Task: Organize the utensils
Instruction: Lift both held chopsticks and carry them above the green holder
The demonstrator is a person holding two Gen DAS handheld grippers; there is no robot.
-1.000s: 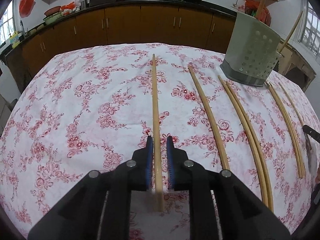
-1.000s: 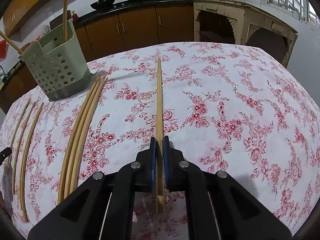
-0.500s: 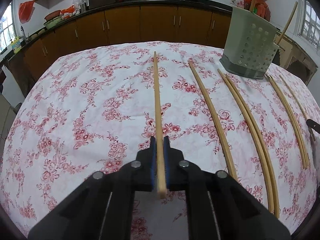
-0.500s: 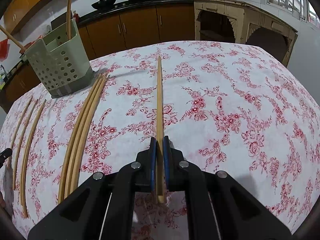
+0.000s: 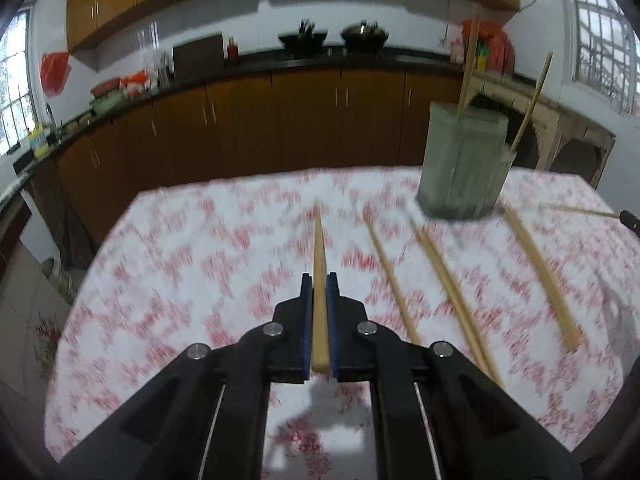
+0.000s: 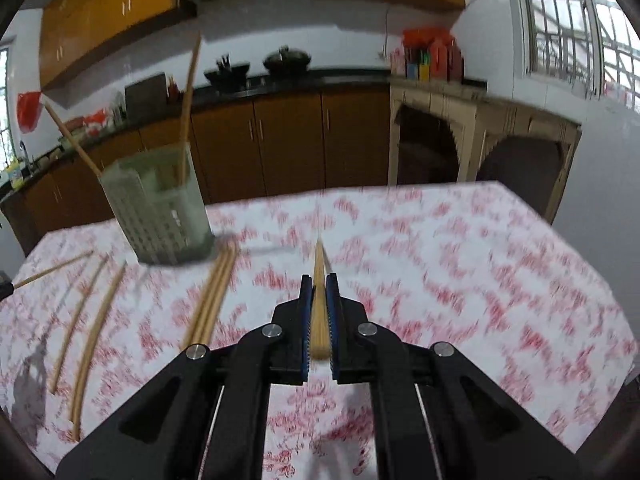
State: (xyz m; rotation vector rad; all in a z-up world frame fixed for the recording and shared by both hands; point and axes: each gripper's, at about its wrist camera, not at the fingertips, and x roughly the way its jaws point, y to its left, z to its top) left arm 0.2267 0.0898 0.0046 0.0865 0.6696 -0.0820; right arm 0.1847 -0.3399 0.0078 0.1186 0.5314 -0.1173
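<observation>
Two grippers each pinch one chopstick above the floral tablecloth point(image 5: 168, 280): the left gripper point(image 5: 319, 280) clamps a chopstick point(image 5: 319, 248), the right gripper point(image 6: 319, 280) another chopstick point(image 6: 319, 264). Two sticks stand in the far holder point(image 6: 160, 216).

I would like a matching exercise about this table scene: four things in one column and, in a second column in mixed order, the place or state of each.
Things
1. left tongs
2. green holder
3. chopstick trio
4. wok

Places or states
A. on the back counter
B. lying flat on the floral cloth
C. shut on a chopstick
D. upright, two chopsticks sticking out

Pairs: 1-C, 2-D, 3-B, 4-A
</observation>
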